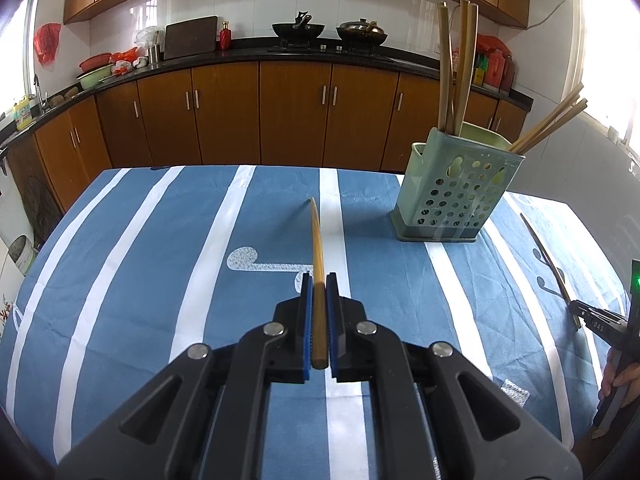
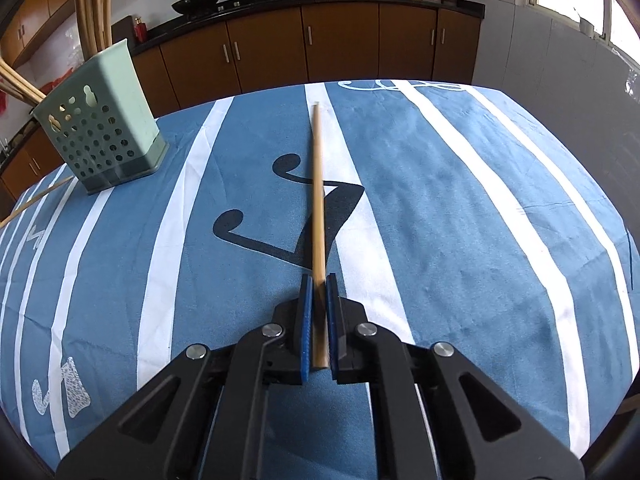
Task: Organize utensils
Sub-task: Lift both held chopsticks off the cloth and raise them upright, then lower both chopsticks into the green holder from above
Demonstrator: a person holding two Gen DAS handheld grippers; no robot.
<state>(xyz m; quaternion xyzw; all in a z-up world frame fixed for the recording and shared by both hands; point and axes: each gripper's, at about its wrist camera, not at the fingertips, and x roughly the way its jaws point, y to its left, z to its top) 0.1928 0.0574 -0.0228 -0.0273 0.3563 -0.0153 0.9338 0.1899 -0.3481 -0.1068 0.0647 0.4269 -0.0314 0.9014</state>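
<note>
My left gripper (image 1: 319, 280) is shut on a wooden chopstick (image 1: 316, 240) that points forward over the blue striped tablecloth (image 1: 160, 260). A pale green perforated utensil holder (image 1: 456, 188) stands at the right back of the table with several chopsticks (image 1: 460, 68) upright or leaning in it. My right gripper (image 2: 319, 282) is shut on a second wooden chopstick (image 2: 317, 184), which runs forward low over the cloth. The holder (image 2: 100, 128) is to its far left. In the left wrist view the right gripper (image 1: 578, 312) appears at the right edge with its chopstick (image 1: 548, 260).
Brown kitchen cabinets (image 1: 260, 116) with a dark counter (image 1: 256, 54) line the wall behind the table; woks (image 1: 298, 29) sit on the stove. A person's hand (image 1: 624, 380) shows at the right edge. The left chopstick's tip (image 2: 36, 200) reaches into the right wrist view.
</note>
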